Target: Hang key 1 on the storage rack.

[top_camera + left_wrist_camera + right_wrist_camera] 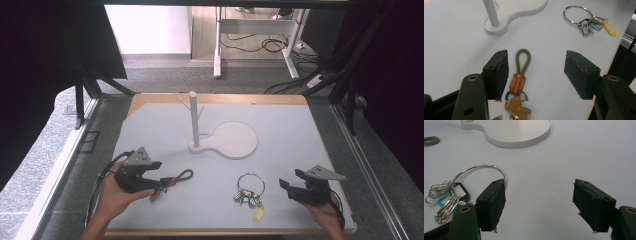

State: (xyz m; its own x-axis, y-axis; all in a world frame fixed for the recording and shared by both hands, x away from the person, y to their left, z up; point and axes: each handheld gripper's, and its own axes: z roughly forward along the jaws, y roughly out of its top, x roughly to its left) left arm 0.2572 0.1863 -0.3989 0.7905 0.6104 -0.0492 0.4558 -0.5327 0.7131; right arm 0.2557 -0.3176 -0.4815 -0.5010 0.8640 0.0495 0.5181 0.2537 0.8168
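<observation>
Left gripper view: the left gripper [535, 72] stands wide open and grasps nothing; the keychain [519, 82], with its olive cord loop and orange tab, lies on the table [454, 45] between the jaws, just beside the left-hand one. High view: the right gripper [290, 182] is likewise spread wide and empty, near the key ring [251, 192] with its yellow tag. Farther back stands the white peg stand [222, 140].

White peg stand [220, 139], desk legs [218, 47].
</observation>
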